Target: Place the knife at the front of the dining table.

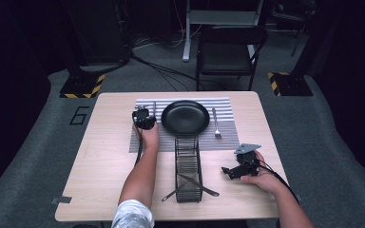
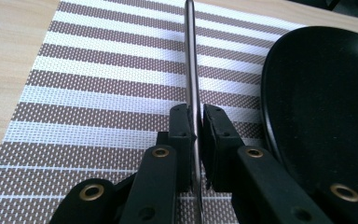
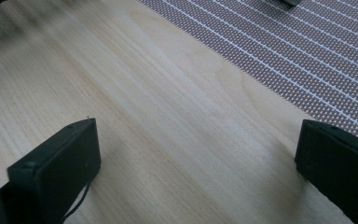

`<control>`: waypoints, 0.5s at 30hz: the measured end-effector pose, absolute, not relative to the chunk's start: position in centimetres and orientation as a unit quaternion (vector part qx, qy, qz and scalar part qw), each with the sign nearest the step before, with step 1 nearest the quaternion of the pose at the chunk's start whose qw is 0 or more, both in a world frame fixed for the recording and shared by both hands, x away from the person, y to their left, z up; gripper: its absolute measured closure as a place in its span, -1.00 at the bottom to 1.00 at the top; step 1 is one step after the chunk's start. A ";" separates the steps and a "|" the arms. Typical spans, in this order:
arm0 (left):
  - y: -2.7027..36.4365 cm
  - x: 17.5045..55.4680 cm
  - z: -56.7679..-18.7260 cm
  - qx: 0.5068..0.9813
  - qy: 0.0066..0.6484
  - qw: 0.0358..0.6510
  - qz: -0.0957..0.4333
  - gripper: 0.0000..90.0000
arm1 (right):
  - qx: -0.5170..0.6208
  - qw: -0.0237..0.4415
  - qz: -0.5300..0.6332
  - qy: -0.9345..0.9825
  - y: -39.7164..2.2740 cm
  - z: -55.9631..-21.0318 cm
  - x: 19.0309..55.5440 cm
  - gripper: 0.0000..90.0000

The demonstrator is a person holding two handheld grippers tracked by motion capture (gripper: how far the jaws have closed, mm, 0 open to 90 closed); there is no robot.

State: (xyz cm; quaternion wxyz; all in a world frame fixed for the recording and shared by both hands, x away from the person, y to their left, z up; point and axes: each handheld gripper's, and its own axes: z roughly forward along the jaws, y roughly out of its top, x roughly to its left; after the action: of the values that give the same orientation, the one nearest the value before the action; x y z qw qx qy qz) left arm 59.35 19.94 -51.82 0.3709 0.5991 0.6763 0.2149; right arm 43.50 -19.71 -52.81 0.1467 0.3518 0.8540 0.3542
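Observation:
My left gripper (image 1: 143, 118) (image 2: 195, 116) is shut on a thin silver piece of cutlery (image 2: 191, 56) (image 1: 154, 107), seen edge-on, so I cannot tell its kind. It hangs low over the striped placemat (image 2: 98, 93) (image 1: 224, 106), just left of the black plate (image 1: 185, 117) (image 2: 321, 116). A silver fork (image 1: 215, 123) lies on the mat right of the plate. My right gripper (image 1: 230, 171) (image 3: 196, 149) is open with nothing between its pads, low over bare wood beside the corner of the mat (image 3: 298, 51).
A black wire caddy (image 1: 188, 161) lies lengthwise in front of the plate, with two utensils (image 1: 190, 184) crossed over its near end. The wooden table (image 1: 104, 156) has bare room left of the person's arm. A folding chair (image 1: 228, 50) stands beyond the far edge.

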 end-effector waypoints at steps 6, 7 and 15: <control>20.3 59.5 -52.3 0.598 0.674 0.380 0.209 0.83 | 0.352 0.147 0.354 0.854 -19.7 -52.8 43.5 -1.00; 20.3 59.5 -52.3 0.598 0.674 0.380 0.209 0.83 | 0.352 0.147 0.354 0.854 -19.7 -52.8 43.5 -1.00; 20.6 59.4 -52.3 0.596 0.674 0.384 0.208 0.70 | 0.352 0.147 0.354 0.854 -19.7 -52.8 43.5 -1.00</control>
State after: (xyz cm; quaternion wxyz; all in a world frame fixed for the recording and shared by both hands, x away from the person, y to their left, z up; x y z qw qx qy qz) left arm 59.44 20.65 -52.32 0.3839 0.5957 0.6741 0.2081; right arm 43.50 -19.71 -52.81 0.1466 0.3518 0.8540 0.3541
